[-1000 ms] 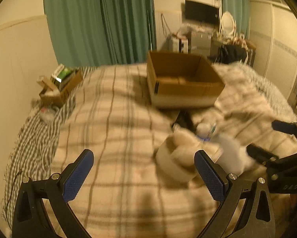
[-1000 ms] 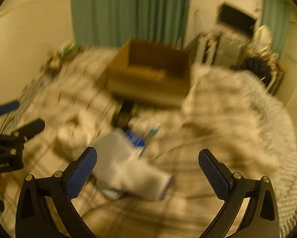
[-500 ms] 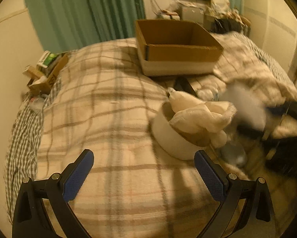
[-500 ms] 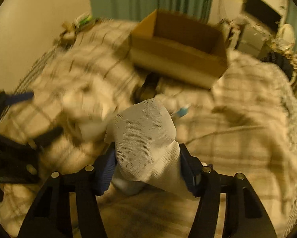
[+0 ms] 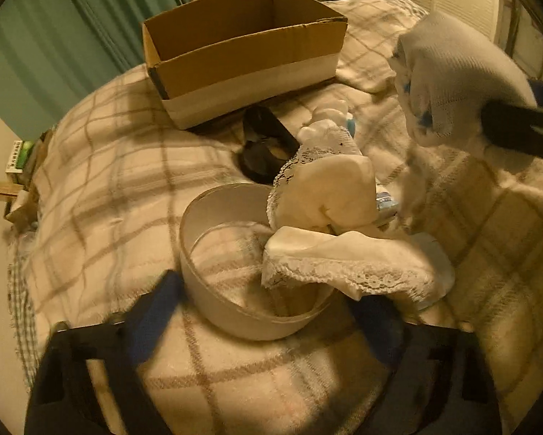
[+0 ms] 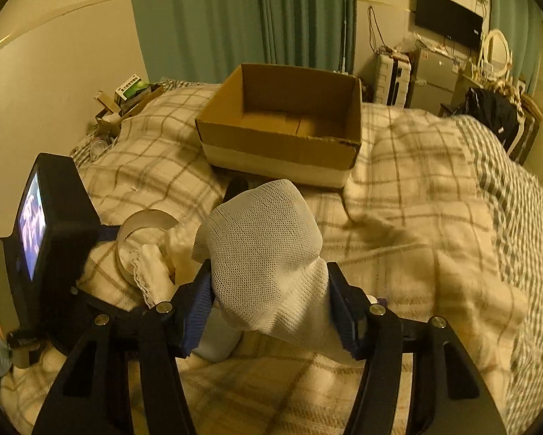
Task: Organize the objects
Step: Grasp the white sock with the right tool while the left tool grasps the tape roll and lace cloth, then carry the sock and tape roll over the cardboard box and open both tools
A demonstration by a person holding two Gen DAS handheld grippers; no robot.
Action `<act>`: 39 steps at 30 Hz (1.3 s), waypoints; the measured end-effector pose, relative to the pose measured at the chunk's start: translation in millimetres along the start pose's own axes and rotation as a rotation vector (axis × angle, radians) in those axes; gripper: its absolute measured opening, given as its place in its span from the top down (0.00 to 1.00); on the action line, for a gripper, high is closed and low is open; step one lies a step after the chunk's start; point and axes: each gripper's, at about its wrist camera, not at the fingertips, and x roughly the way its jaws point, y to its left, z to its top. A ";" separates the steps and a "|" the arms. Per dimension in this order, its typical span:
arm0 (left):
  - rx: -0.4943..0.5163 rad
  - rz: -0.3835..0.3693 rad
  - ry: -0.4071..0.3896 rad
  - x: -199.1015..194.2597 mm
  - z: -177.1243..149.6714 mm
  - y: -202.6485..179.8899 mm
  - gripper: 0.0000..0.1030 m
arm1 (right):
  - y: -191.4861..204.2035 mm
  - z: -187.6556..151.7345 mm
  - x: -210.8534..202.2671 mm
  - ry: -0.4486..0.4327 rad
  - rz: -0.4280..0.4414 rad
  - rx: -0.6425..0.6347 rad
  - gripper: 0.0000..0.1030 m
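Brown cardboard box is empty. Right gripper clamps white knitted sock; left gripper is closing around white round ring, its pads apparently not yet pressing. Remaining items lie mid-bed.

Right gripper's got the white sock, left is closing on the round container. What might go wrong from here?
1. The lace cloth drapes over the round container rim; the closing left gripper may pinch or drag it.
2. The white sock bulges above the right gripper and hangs below; it may snag the cardboard box wall.
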 end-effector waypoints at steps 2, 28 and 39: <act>-0.008 -0.018 -0.011 -2.3 -1.2 2.8 0.22 | -3.9 -1.4 -0.4 -0.005 0.010 0.014 0.43; -0.126 -0.046 -0.319 -124.6 61.8 39.5 0.22 | 12.2 45.5 -91.4 -0.206 -0.083 -0.021 0.43; -0.166 -0.046 -0.349 -94.6 125.3 70.1 0.22 | -16.6 115.0 -45.5 -0.209 -0.098 -0.049 0.43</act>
